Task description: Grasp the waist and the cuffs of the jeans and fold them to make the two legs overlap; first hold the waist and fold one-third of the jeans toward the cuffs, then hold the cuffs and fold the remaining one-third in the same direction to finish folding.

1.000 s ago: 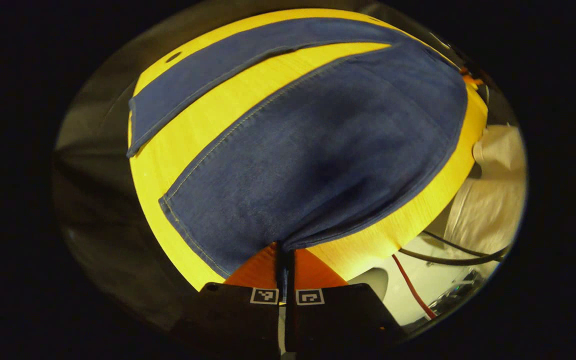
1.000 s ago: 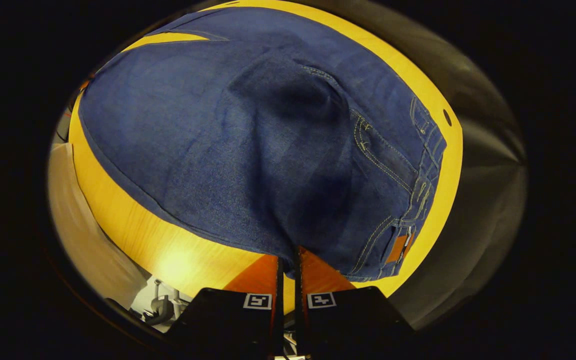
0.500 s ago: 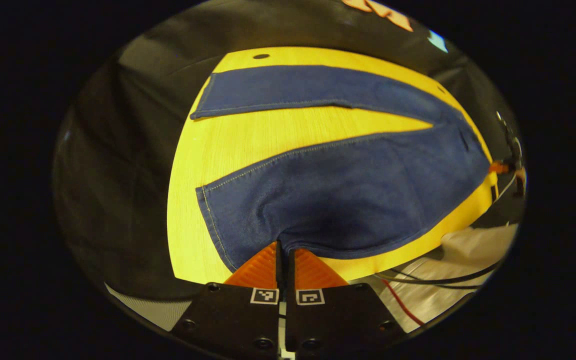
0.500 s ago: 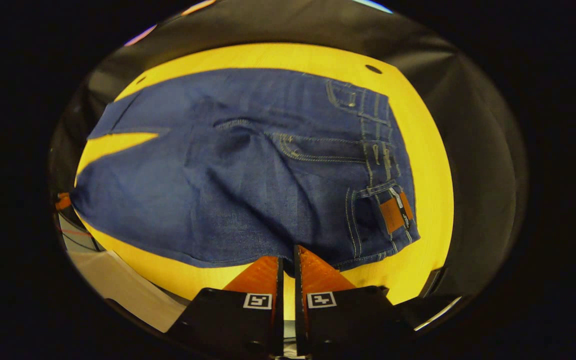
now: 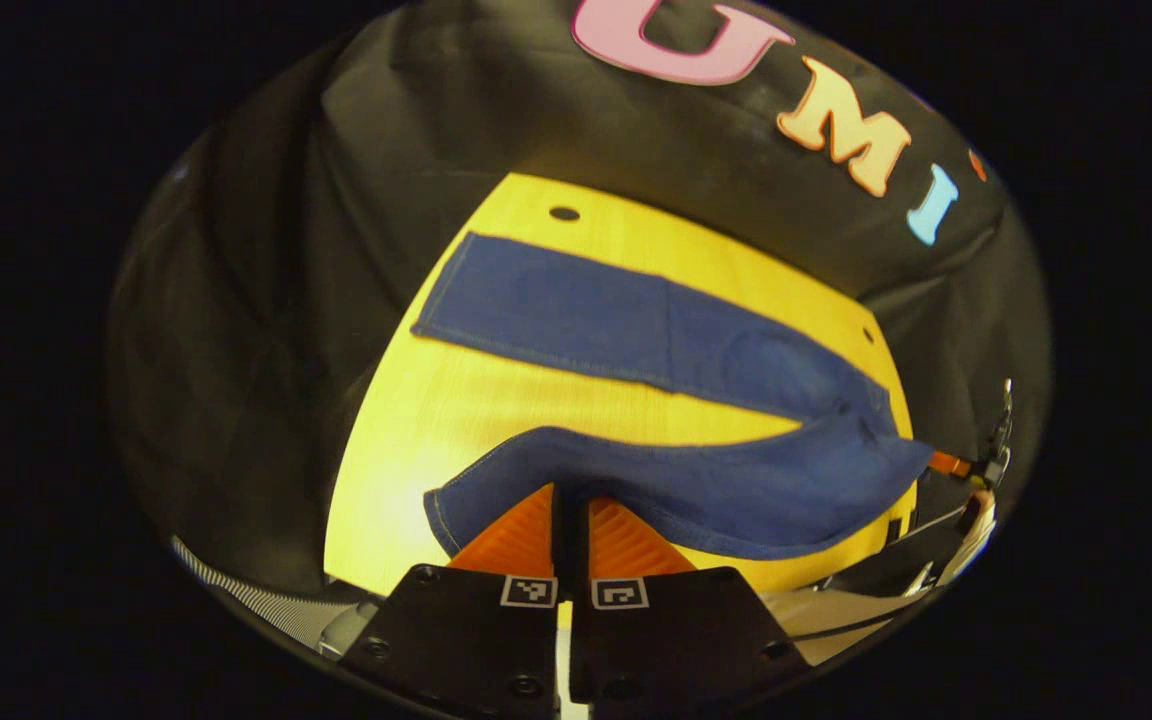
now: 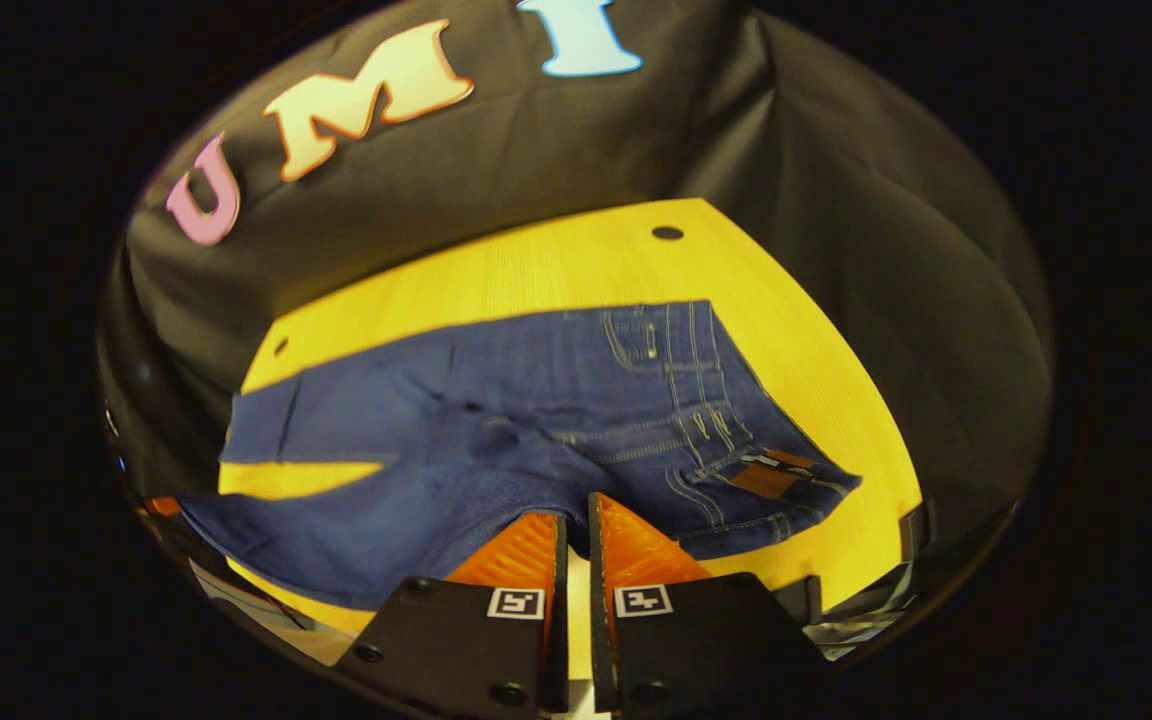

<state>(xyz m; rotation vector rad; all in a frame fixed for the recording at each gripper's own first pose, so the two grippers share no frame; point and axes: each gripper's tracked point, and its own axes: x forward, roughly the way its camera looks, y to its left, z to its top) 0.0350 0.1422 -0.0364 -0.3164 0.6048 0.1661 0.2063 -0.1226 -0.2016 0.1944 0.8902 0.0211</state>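
Observation:
Blue jeans [image 5: 636,330] lie spread on a yellow wooden table [image 5: 476,400]. The far leg is flat. My left gripper [image 5: 571,500] is shut on the near leg [image 5: 736,490] close to its cuff and holds that edge up off the table. In the right gripper view the waist [image 6: 676,360] with its brown patch [image 6: 761,478] lies to the right. My right gripper [image 6: 576,520] is shut on the near side edge of the jeans [image 6: 416,440] beside the waist, and the cloth rises to it.
The table has small round holes [image 5: 564,213] near its far edge [image 6: 667,232]. Black cloth walls close in behind and beside the table. The table's near edge runs just under both grippers.
Both grippers have risen and pulled back, still pinching the denim. The near edge of the jeans has come up off the table, and the booth wall has come into sight.

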